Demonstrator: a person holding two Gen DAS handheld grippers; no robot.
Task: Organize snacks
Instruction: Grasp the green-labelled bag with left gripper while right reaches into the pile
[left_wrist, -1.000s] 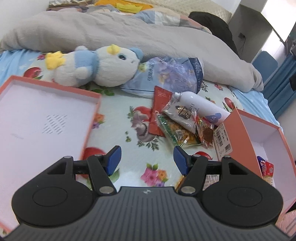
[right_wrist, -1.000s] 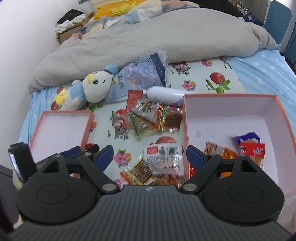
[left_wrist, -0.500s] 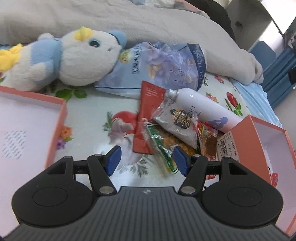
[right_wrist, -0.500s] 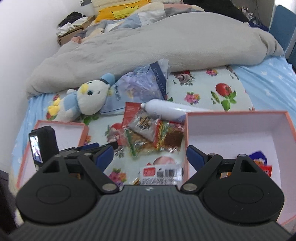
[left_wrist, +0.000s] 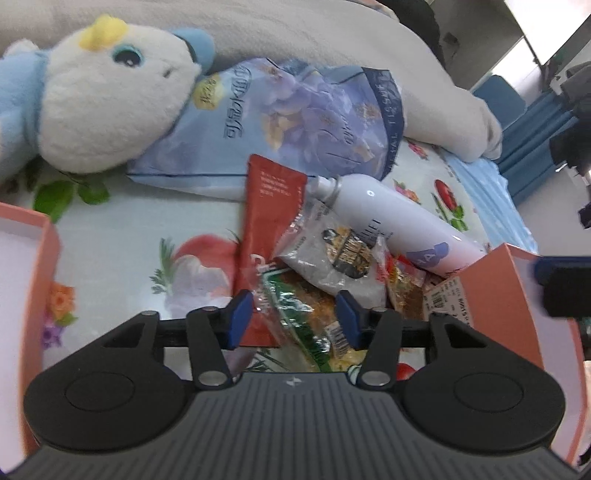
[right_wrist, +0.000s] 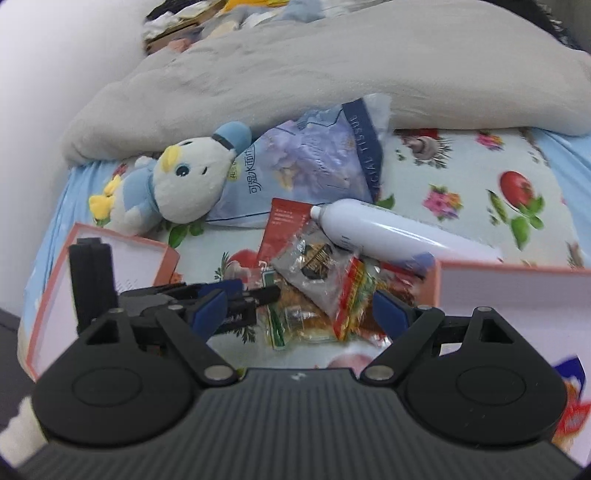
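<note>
In your left wrist view, the green-edged snack packet (left_wrist: 295, 314) lies with its long axis running from far left to near right, its barcode end nearest you. It sits between the pads of your left gripper (left_wrist: 293, 319), whose jaws are closing around it; they do not yet press on it. The red sachet (left_wrist: 269, 206) stands lengthwise away from you, just left of the packet and partly under it. The clear packet (left_wrist: 332, 254) overlaps both, and the white bottle (left_wrist: 391, 221) points its nozzle far left. An orange box (left_wrist: 517, 295) wall rises at the right.

In your right wrist view, your right gripper (right_wrist: 299, 310) is spread wide, hovering above the same snack pile. The red-yellow packet (right_wrist: 351, 295) lies between its pads, untouched, long axis near to far. The left gripper reaches in from the left beside the orange lid (right_wrist: 122, 243).
</note>
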